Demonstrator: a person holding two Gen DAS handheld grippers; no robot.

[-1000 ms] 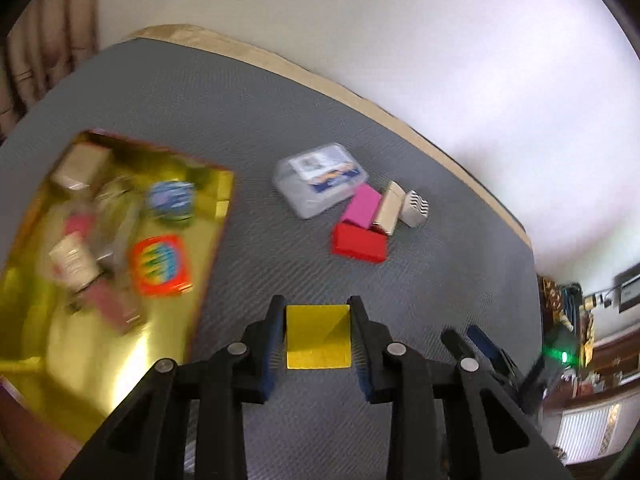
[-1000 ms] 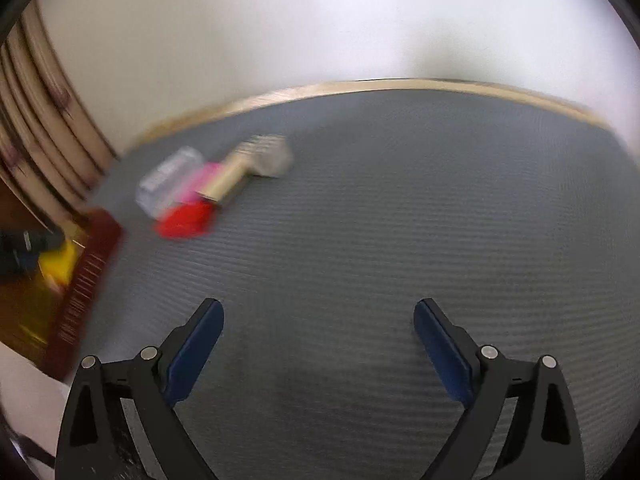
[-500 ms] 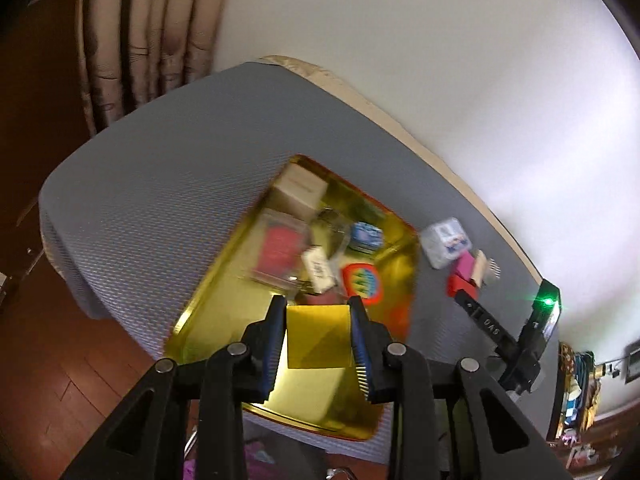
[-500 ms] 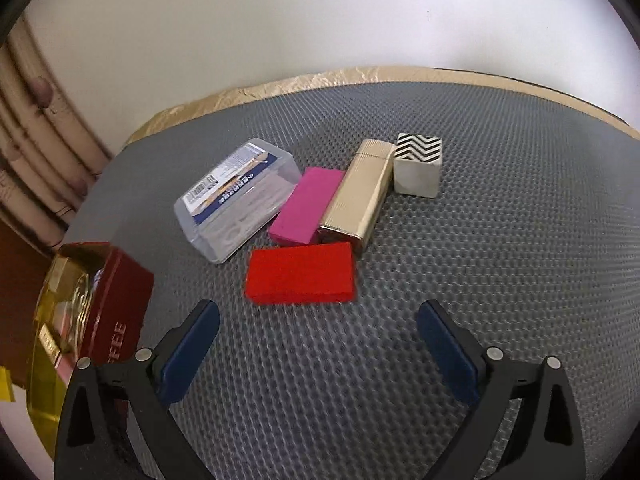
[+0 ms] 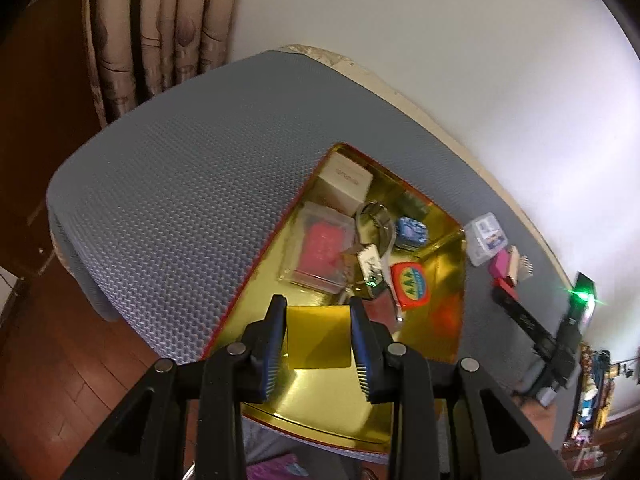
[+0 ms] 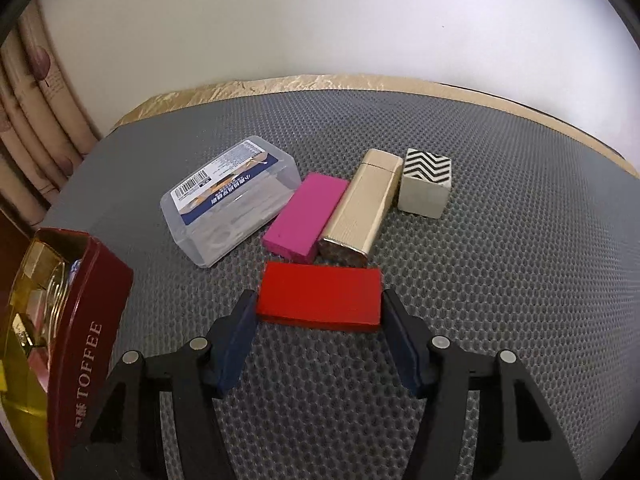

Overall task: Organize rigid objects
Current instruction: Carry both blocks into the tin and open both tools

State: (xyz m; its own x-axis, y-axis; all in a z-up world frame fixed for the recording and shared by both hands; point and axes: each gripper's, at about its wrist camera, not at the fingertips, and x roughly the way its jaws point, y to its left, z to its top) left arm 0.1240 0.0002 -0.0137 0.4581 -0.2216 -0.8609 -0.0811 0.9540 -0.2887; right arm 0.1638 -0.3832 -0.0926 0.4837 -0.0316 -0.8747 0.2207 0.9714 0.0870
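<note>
My left gripper [image 5: 318,320] is shut on a yellow block [image 5: 318,338] and holds it above the near part of the gold-lined tin [image 5: 332,396]. The tin holds several small items, among them a clear case with a red insert [image 5: 320,252] and a cream box [image 5: 346,180]. In the right wrist view, a red block [image 6: 320,294] lies flat on the grey mat. My right gripper [image 6: 319,308] is closing on it, its pads touching the block's two short ends.
Behind the red block lie a clear plastic box [image 6: 230,204], a pink block [image 6: 306,216], a gold case [image 6: 362,208] and a zigzag-patterned cube [image 6: 426,188]. The tin's red "TOFFEE" wall [image 6: 88,320] stands to the left. The table edge and floor lie beyond the tin.
My left gripper carried the yellow block from over the mat to over the tin. My right gripper came down to the group of blocks and narrowed its jaws onto the red block.
</note>
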